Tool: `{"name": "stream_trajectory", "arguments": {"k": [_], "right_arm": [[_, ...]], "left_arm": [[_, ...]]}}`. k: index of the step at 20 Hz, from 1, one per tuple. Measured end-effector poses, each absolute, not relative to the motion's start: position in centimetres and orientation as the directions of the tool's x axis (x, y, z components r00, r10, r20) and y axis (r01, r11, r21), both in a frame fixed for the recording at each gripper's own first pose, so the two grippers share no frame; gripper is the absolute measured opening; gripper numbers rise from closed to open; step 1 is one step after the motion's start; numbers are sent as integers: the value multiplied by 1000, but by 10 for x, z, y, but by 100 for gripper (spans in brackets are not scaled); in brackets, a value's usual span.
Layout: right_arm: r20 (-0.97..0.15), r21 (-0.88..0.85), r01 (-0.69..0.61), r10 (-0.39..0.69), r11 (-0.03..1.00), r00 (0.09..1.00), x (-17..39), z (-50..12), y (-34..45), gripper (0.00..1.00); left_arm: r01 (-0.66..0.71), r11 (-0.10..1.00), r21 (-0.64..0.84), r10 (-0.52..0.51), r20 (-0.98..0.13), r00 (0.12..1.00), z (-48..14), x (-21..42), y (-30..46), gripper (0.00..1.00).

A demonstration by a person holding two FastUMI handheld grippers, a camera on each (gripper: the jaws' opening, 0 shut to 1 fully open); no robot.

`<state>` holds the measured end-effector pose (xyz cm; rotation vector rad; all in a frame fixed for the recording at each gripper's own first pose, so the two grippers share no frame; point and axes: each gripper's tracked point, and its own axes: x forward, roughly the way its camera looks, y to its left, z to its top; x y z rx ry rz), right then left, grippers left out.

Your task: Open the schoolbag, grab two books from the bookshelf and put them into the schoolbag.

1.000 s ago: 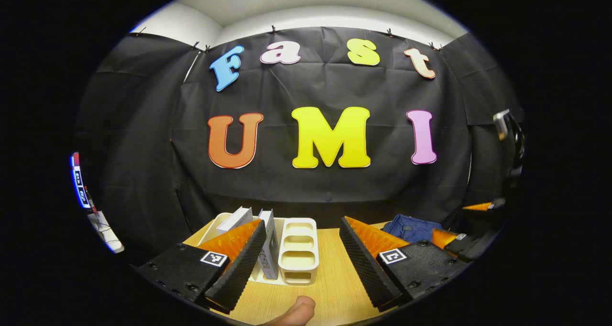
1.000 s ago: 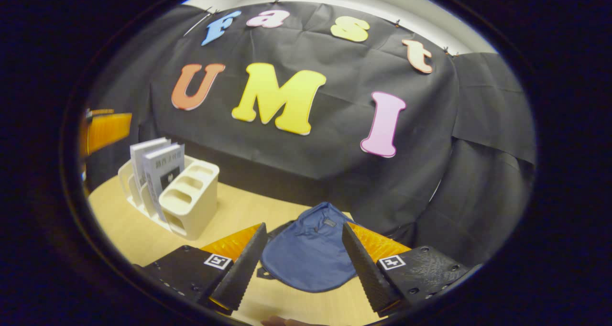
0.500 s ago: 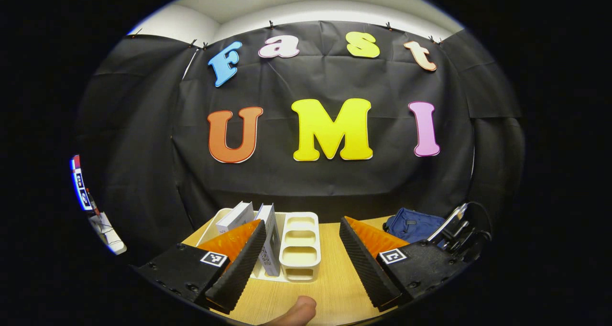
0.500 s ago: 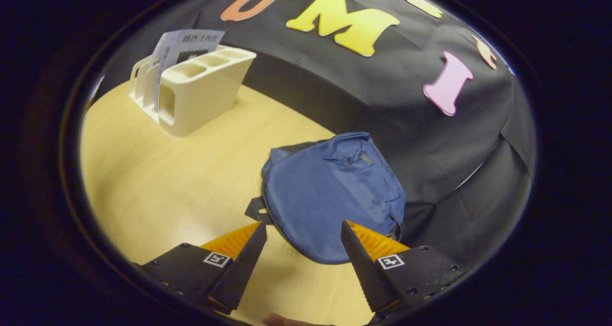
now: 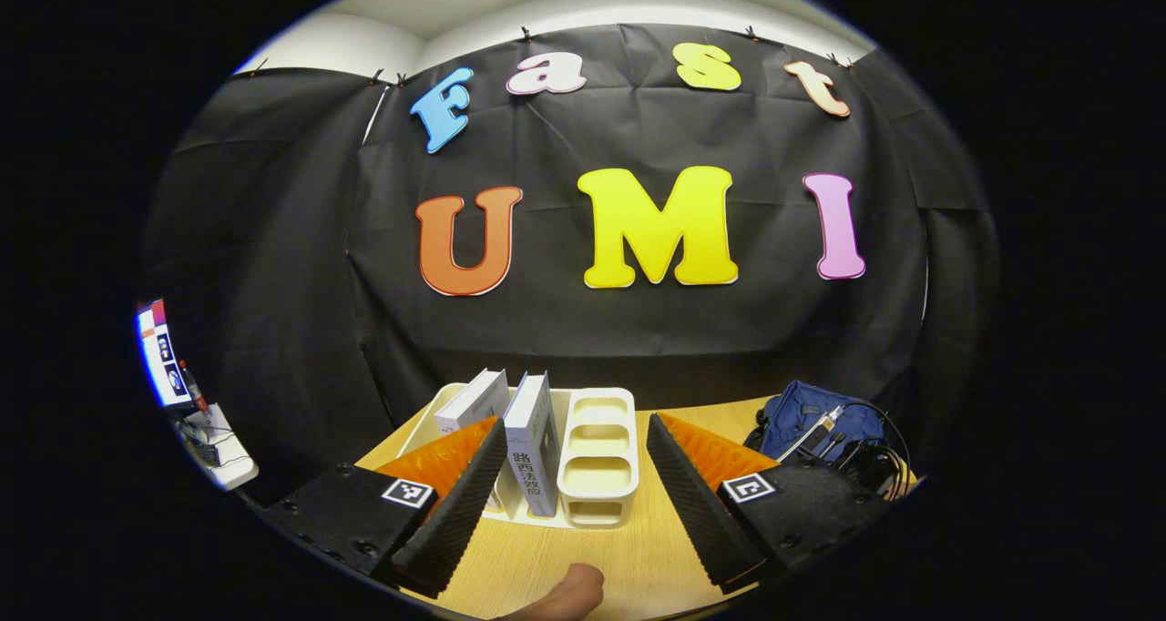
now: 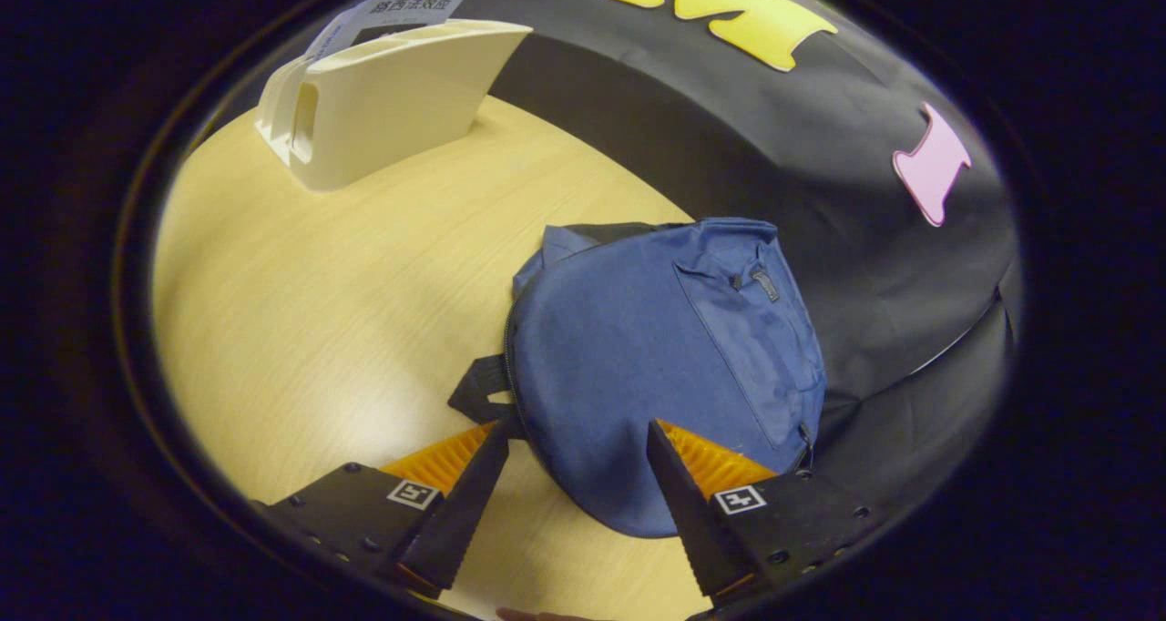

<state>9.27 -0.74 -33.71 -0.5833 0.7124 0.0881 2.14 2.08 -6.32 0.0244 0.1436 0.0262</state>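
My right gripper (image 6: pixel 565 493) has tipped down and moved in over the schoolbag (image 6: pixel 656 366) during the last second: a moment ago it looked across the table at the booth wall, and now the bag lies right under it, its near rounded edge between my spread fingers. Nothing is pinched yet. I judge that the opening step is just beginning, since the bag lies flat and looks closed.

The schoolbag sits near the table's (image 6: pixel 319 302) back edge, against the black cloth, toward the right-hand end. Its long axis runs from the rounded end beneath my fingers up toward the back edge, where the front pocket (image 6: pixel 756 348) and a small tab sit. The zipper seam curves along the bag's left rim, and a black strap (image 6: pixel 478 393) pokes out there, just beside my left-hand finger. I cannot make out a zipper pull for certain.

My left gripper (image 5: pixel 569 503) has barely shifted; it hangs with fingers wide apart, empty, aimed at the bookshelf (image 5: pixel 597 457). That cream rack stands toward the table's back edge, left of the bag and well apart from it. Two books (image 5: pixel 533 443) stand upright in its slots, spines toward me, leaning slightly left. In the left gripper view the right gripper's cables lie over the bag. Both books are still shelved, so the whole fetch remains ahead.
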Motion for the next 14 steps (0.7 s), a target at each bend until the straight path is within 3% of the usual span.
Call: {"name": "stream_trajectory", "arguments": {"k": [4, 5, 6, 7, 8, 9, 10, 11, 14], "right_arm": [[-695, -396, -277, -88, 875, 714, 95, -344, -5, 80], [-704, -386, -287, -79, 877, 706, 96, -344, -1, 84], [-715, -379, -304, -69, 874, 696, 95, -346, -1, 76], [-731, -372, -324, -60, 870, 680, 94, -348, 1, 80], [-737, -367, -338, -50, 866, 674, 94, -346, 2, 66], [-747, -371, -354, -50, 859, 663, 94, -347, 2, 63], [-751, -368, -367, -41, 854, 659, 95, -347, 3, 49], [-759, -363, -378, -35, 852, 650, 95, -348, 4, 45], [-780, -323, -414, 8, 851, 625, 92, -342, 7, 17]], "left_arm": [[-50, 999, 1, 49, -165, 985, -71, 25, 26, 99], [-58, 998, -7, 56, -171, 984, -74, 26, 27, 99], [-63, 998, -11, 60, -176, 983, -75, 27, 29, 99], [-69, 998, -14, 65, -180, 981, -77, 27, 29, 99], [-70, 997, -16, 66, -181, 981, -78, 28, 29, 99], [-71, 997, -15, 67, -184, 981, -78, 29, 29, 99], [-72, 997, -13, 68, -184, 981, -78, 29, 29, 99], [-70, 997, -12, 67, -183, 981, -78, 29, 28, 99], [-66, 998, -7, 64, -179, 982, -76, 30, 25, 99]]}}
